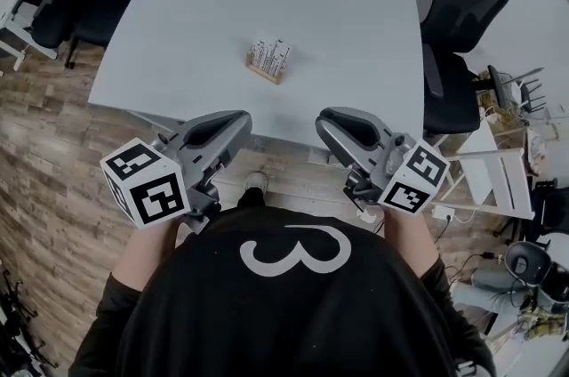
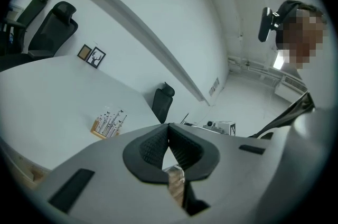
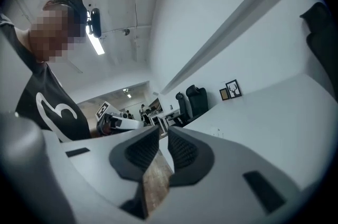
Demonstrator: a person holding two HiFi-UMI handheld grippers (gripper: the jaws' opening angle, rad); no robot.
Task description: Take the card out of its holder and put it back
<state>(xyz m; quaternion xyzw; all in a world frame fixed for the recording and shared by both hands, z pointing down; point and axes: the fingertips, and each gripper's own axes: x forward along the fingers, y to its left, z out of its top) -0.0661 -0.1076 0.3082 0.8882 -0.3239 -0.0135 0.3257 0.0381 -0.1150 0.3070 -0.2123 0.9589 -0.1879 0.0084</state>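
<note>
The white printed card point(image 1: 269, 55), apparently one of several, stands in the small wooden holder point(image 1: 264, 75) on the white worktop point(image 1: 338, 2); this fits either stage, card not yet out or already returned; left gripper point(image 1: 238, 124), well short of the holder, closed and empty; right gripper point(image 1: 329, 123), equally short of it, narrowly apart and empty.

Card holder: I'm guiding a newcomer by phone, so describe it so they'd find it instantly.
Start at the big pale table flanked by black office chairs. Towards its near edge stands a small wooden holder with white printed cards upright in it. Bare tabletop surrounds it, and it is the only wooden thing there.
</note>
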